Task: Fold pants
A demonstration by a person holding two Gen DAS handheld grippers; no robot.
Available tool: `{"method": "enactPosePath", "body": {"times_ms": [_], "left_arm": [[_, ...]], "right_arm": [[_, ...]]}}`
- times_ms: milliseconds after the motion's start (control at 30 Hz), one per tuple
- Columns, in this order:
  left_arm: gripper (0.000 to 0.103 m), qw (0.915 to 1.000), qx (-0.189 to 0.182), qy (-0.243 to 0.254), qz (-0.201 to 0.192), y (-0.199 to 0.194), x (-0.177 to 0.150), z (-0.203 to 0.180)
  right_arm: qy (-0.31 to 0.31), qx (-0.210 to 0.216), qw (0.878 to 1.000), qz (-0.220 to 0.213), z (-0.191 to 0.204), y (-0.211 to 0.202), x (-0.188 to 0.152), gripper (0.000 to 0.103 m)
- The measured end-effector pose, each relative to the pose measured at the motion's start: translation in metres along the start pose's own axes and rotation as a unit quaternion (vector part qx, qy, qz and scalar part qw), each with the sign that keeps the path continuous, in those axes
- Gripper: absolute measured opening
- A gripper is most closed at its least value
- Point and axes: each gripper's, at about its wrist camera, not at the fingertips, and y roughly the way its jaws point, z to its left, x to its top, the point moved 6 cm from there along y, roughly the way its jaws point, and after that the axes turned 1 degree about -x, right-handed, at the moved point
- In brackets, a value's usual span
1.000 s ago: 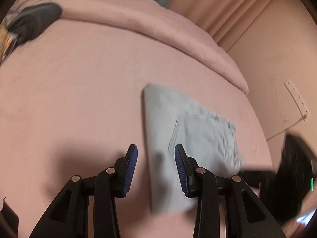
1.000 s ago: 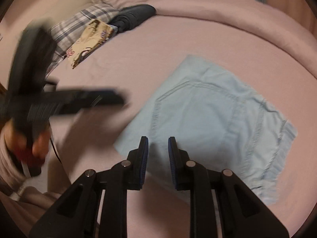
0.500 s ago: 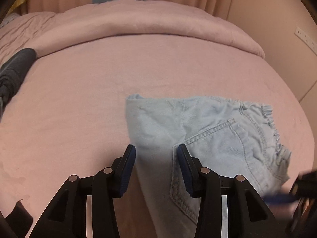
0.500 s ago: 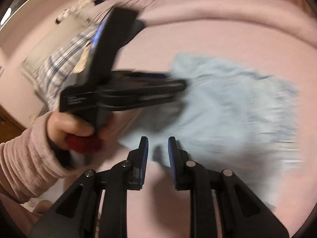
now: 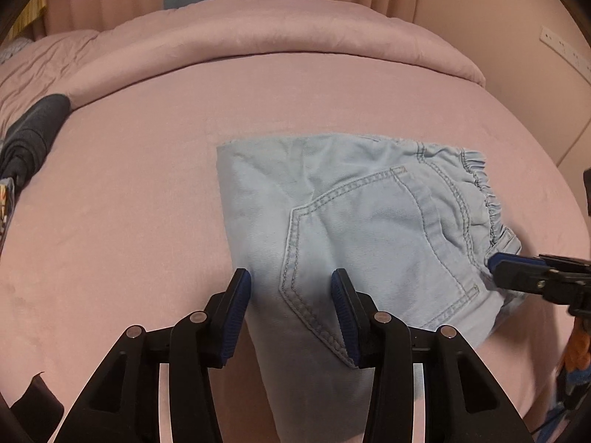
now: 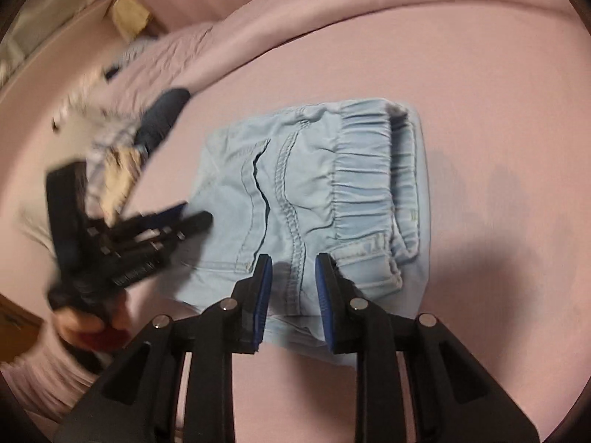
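Light blue denim pants (image 5: 369, 214) lie folded into a small rectangle on the pink bed (image 5: 129, 184), back pocket up, elastic waistband to the right. My left gripper (image 5: 291, 295) is open and empty, its fingers over the pants' near left edge. My right gripper (image 6: 293, 280) is open, its fingers just over the waistband end of the pants (image 6: 314, 184). In the left wrist view the right gripper's fingertips (image 5: 517, 277) show at the waistband corner. The left gripper (image 6: 147, 236) shows blurred at the pants' left side in the right wrist view.
A rolled pink duvet (image 5: 258, 37) runs along the far side of the bed. A dark garment (image 5: 33, 129) lies at the far left, beside patterned and plaid cloth (image 6: 118, 170). A wall with a socket strip (image 5: 565, 51) stands to the right.
Both grippers have swung round and come down close to the folded pants. The right gripper now faces the waistband end. The pants lie as before.
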Motion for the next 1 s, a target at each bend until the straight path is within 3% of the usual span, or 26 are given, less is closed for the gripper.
{"method": "enactPosePath", "body": {"times_ms": [67,200,233,333,400,600,1000], "left_arm": [[0.044,1.0,0.001,-0.009,-0.001,-0.001,0.001,0.003],[0.066,0.9993,-0.003,-0.038,0.005,-0.007,-0.007,0.012],[0.067,0.999,-0.007,-0.044,0.006,-0.007,-0.009,0.014],[0.067,0.9982,-0.018,-0.057,0.011,-0.007,-0.012,0.016],[0.067,0.9972,-0.031,-0.067,0.014,-0.007,-0.013,0.018],[0.067,0.9887,-0.088,-0.118,0.027,-0.004,-0.016,0.022],[0.067,0.979,-0.138,-0.146,0.031,0.012,-0.018,0.027]], "right_arm": [[0.009,0.02,1.0,-0.013,-0.004,-0.013,0.002,0.029],[0.039,0.053,0.997,-0.034,-0.011,-0.032,-0.007,0.046],[0.046,0.049,0.997,-0.037,-0.025,-0.038,-0.01,0.052],[0.058,0.032,0.997,-0.05,-0.041,-0.046,-0.006,0.055],[0.071,0.018,0.996,-0.05,-0.049,-0.048,-0.007,0.065],[0.113,0.031,0.993,-0.022,-0.072,-0.042,-0.012,0.066],[0.111,0.048,0.992,0.019,-0.065,-0.02,-0.005,0.071]]}}
